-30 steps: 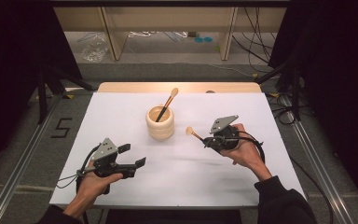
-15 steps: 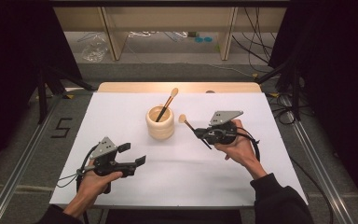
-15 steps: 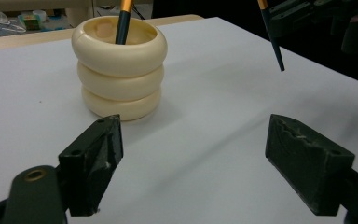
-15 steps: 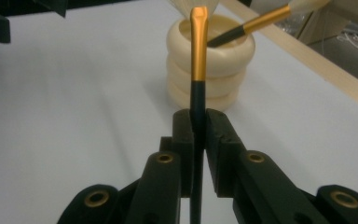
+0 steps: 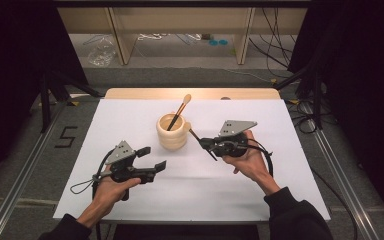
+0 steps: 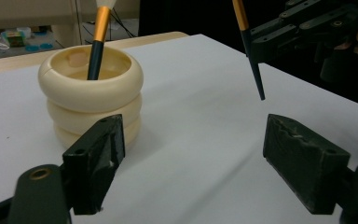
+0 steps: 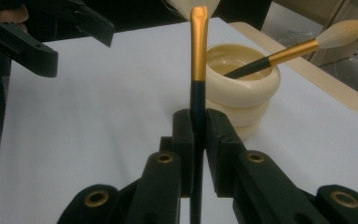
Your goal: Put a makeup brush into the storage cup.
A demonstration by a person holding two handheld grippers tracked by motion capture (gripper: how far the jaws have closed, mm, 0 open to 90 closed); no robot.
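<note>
A slim make-up brush with a black handle, gold ferrule and pale bristles (image 7: 198, 56) is clamped by its dark handle between the closed jaws of the right hand-held gripper (image 5: 211, 145), right of centre in the high view. In the right gripper view the brush rises straight up from the jaws, its bristle tip cut off at the top edge. In the left gripper view its pointed black end (image 6: 257, 81) hangs free above the desk (image 5: 290, 150), at the upper right of the frame.

Just left of that gripper, at the middle of the high view, stands a cream ribbed ceramic pot (image 5: 173, 132). A second brush of the same kind (image 5: 179, 112) leans inside it, bristles pointing to the upper right. The held brush is close beside the pot's rim but apart from it.

The left hand-held gripper (image 5: 152, 158) sits at the lower left on the white desk, its jaws spread wide with nothing between them, facing the pot.
</note>
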